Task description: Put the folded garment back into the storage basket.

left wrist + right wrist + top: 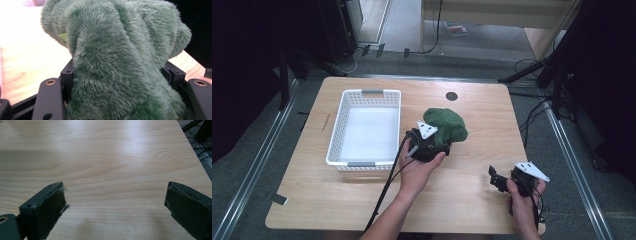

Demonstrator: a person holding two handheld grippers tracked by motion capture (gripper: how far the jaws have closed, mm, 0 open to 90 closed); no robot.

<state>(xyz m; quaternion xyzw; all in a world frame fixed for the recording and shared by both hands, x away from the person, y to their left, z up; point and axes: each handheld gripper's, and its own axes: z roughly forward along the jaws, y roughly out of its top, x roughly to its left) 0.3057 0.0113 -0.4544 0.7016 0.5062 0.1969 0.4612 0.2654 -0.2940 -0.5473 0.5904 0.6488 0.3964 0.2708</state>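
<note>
Green fuzzy plush toy, clenched in the left gripper, looks soft, light and squashable, so a deep pinch suits while the right gripper idles spread.

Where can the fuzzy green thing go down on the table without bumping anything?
The widest bare wood lies on the table between the green plush toy and the right edge, and along the front edge between the two forearms. The white basket is also empty inside. It is crowded between the basket and the toy, where the left gripper sits. The right gripper faces bare wood.

Wooden table carries white basket, perhaps green plush.
</note>
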